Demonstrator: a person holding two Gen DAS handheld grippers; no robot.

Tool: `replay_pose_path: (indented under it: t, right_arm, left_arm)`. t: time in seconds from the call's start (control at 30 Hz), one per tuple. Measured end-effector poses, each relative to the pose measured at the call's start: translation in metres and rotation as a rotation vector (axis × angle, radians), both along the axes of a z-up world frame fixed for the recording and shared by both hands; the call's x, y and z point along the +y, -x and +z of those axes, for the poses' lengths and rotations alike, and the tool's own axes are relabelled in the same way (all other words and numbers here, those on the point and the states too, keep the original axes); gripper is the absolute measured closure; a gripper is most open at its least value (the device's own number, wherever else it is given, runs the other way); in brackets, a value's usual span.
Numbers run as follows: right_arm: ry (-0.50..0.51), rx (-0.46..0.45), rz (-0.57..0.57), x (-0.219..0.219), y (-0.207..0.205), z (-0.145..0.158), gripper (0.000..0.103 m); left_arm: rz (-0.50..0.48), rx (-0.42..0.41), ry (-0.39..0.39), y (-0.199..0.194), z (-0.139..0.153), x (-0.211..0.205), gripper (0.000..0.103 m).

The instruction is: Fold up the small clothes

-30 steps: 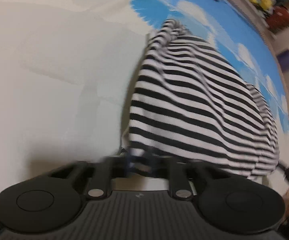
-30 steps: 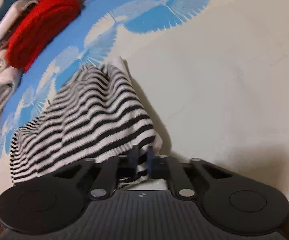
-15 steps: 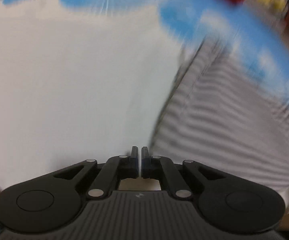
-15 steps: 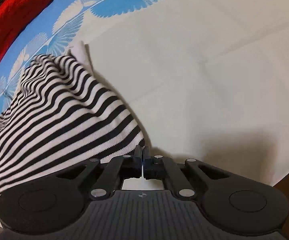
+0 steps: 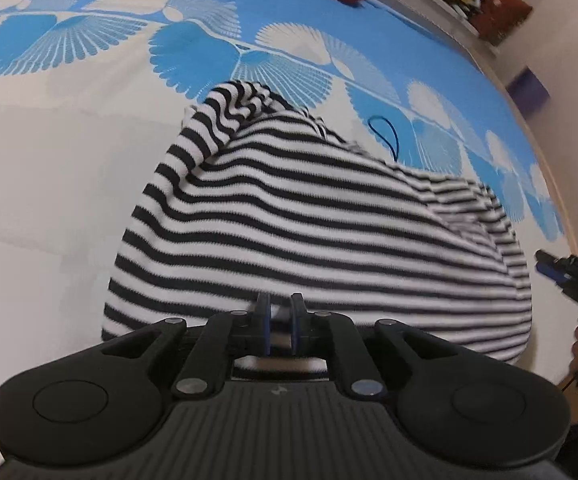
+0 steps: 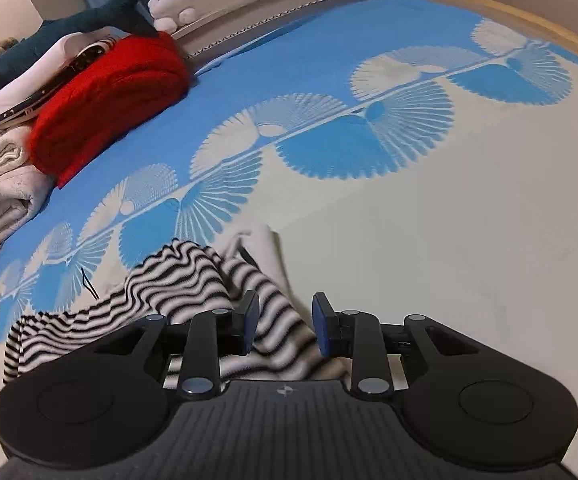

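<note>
I am folding a little striped top (image 5: 313, 232). It lies on the bed (image 5: 49, 184), on the white part of the cover, just below the row of blue fan shapes. It sits in a soft heap with one part folded over.

My left tongs (image 5: 280, 322) have just been opening a little. There is only a thin gap now, and the near edge of the top lies right at the tips. The pads do not seem to squeeze it. My right tongs (image 6: 285, 326) have just been opening too, and they stand wider. The striped cloth lies between them, but the pads do not press on it, so I think I have let go.

I think the top is light, soft and floppy. It will sag and bunch up if I lift it by one spot. It will not break, and it should not slip much, because the knit is a bit rough. I think the best places to hold are two corners of the near edge, one in each tongs, so it stays flat.

A red sweater (image 6: 105, 100) sits far up the bed.
</note>
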State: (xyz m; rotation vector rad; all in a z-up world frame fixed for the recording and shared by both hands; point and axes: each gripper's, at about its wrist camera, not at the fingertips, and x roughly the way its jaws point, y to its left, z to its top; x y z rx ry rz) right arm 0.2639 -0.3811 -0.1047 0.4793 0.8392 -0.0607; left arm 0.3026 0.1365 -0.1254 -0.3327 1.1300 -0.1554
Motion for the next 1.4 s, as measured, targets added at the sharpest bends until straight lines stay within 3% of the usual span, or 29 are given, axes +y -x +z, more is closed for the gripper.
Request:
replay_pose_path:
  t: [0.17, 0.37, 0.4, 0.43, 0.47, 0.5, 0.57, 0.63, 0.7, 0.8, 0.87, 0.93, 1.0, 1.07, 1.13, 1.2, 1.23, 1.27, 1.33, 1.37, 1.4]
  right_arm:
    - [0.015, 0.013, 0.044, 0.014, -0.041, -0.022, 0.073]
    - [0.057, 0.041, 0.192, 0.041, -0.075, -0.039, 0.073]
    - [0.080, 0.032, 0.220, 0.047, -0.077, -0.037, 0.081]
    - [0.101, 0.016, 0.242, 0.052, -0.078, -0.035, 0.103]
    - [0.117, -0.008, 0.257, 0.054, -0.079, -0.032, 0.103]
    - [0.125, -0.053, 0.239, 0.053, -0.078, -0.025, 0.103]
    - [0.130, -0.145, 0.081, 0.036, -0.077, -0.010, 0.103]
    - [0.108, -0.114, -0.035, 0.021, -0.081, -0.016, 0.103]
    - [0.129, -0.039, -0.046, 0.020, -0.087, -0.030, 0.103]
    - [0.160, 0.010, -0.021, 0.029, -0.093, -0.036, 0.095]
    - [0.161, -0.018, -0.014, 0.031, -0.090, -0.025, 0.082]
    - [0.162, -0.097, -0.007, 0.033, -0.079, -0.007, 0.062]
    - [0.169, -0.141, 0.019, 0.035, -0.071, 0.005, 0.061]
    - [0.182, -0.137, 0.041, 0.036, -0.065, 0.007, 0.061]
    - [0.189, -0.124, 0.053, 0.035, -0.061, 0.007, 0.061]
    - [0.190, -0.112, 0.064, 0.033, -0.057, 0.005, 0.061]
    - [0.191, -0.108, 0.069, 0.034, -0.055, 0.005, 0.061]
    - [0.191, -0.105, 0.079, 0.034, -0.053, 0.004, 0.061]
    - [0.195, -0.104, 0.124, 0.040, -0.052, 0.002, 0.061]
    - [0.204, -0.108, 0.149, 0.044, -0.051, 0.002, 0.061]
    - [0.219, -0.112, 0.174, 0.048, -0.052, 0.001, 0.061]
  left_arm:
    - [0.022, 0.003, -0.023, -0.011, -0.004, -0.006, 0.093]
    - [0.029, -0.008, -0.047, -0.018, -0.003, 0.003, 0.093]
    - [0.038, -0.010, -0.045, -0.020, -0.003, 0.005, 0.093]
    - [0.050, -0.014, -0.040, -0.022, -0.003, 0.007, 0.093]
    - [0.059, -0.019, -0.034, -0.024, -0.002, 0.008, 0.093]
    - [0.067, -0.027, -0.026, -0.026, -0.001, 0.009, 0.093]
    - [0.077, -0.037, -0.013, -0.029, 0.000, 0.008, 0.093]
    - [0.075, -0.040, -0.006, -0.032, 0.000, 0.004, 0.093]
    - [0.066, -0.045, -0.006, -0.034, 0.001, 0.000, 0.093]
    - [0.077, -0.081, -0.010, -0.034, 0.007, -0.003, 0.093]
    - [0.080, -0.123, -0.021, -0.038, 0.015, -0.003, 0.093]
    - [0.090, -0.169, -0.069, -0.048, 0.023, -0.003, 0.084]
    - [0.121, -0.199, -0.109, -0.063, 0.026, -0.001, 0.065]
    - [0.133, -0.206, -0.109, -0.081, 0.020, -0.002, 0.055]
    - [0.131, -0.189, -0.118, -0.097, 0.007, -0.004, 0.054]
    - [0.108, -0.179, -0.131, -0.106, -0.005, -0.007, 0.062]
    - [0.081, -0.171, -0.136, -0.111, -0.011, -0.009, 0.078]
    - [0.057, -0.176, -0.145, -0.114, -0.014, -0.008, 0.101]
    - [0.123, -0.232, -0.257, -0.115, -0.011, 0.002, 0.102]
    - [0.192, -0.237, -0.276, -0.115, -0.010, 0.014, 0.102]
    - [0.271, -0.223, -0.246, -0.114, -0.009, 0.030, 0.102]
